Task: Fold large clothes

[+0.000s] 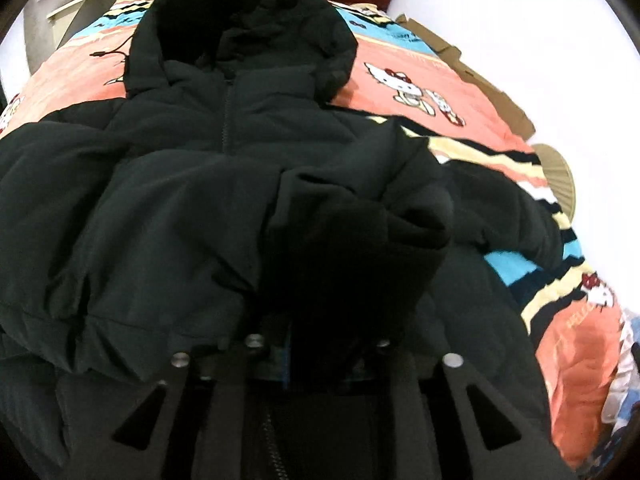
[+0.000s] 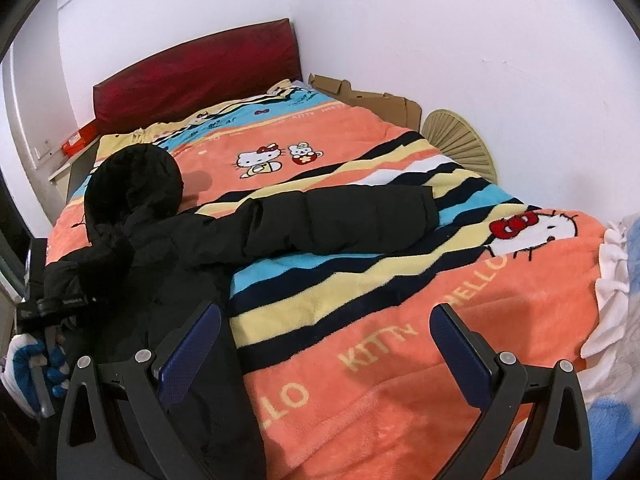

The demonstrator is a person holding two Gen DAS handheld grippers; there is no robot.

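A black hooded puffer jacket [image 1: 180,184] lies face up on a Hello Kitty blanket [image 1: 420,76], with its hood [image 1: 240,32] toward the headboard. One sleeve is folded across the chest. Its cuff [image 1: 352,240] runs down between the narrow jaws of my left gripper [image 1: 320,340], which looks shut on it; the cuff hides the fingertips. In the right wrist view the jacket [image 2: 168,248] lies at the left, its other sleeve [image 2: 340,220] stretched out to the right. My right gripper [image 2: 324,344] hangs open over the blanket [image 2: 400,320] beside the jacket's lower edge, holding nothing.
A red headboard [image 2: 192,76] stands at the far end. Cardboard [image 2: 368,100] and a beige fan [image 2: 460,136] lie between the bed and the white wall. A red box [image 2: 78,140] sits at the far left. White and blue cloth [image 2: 616,280] lies at the right edge. A gloved hand [image 2: 36,364] shows at the lower left.
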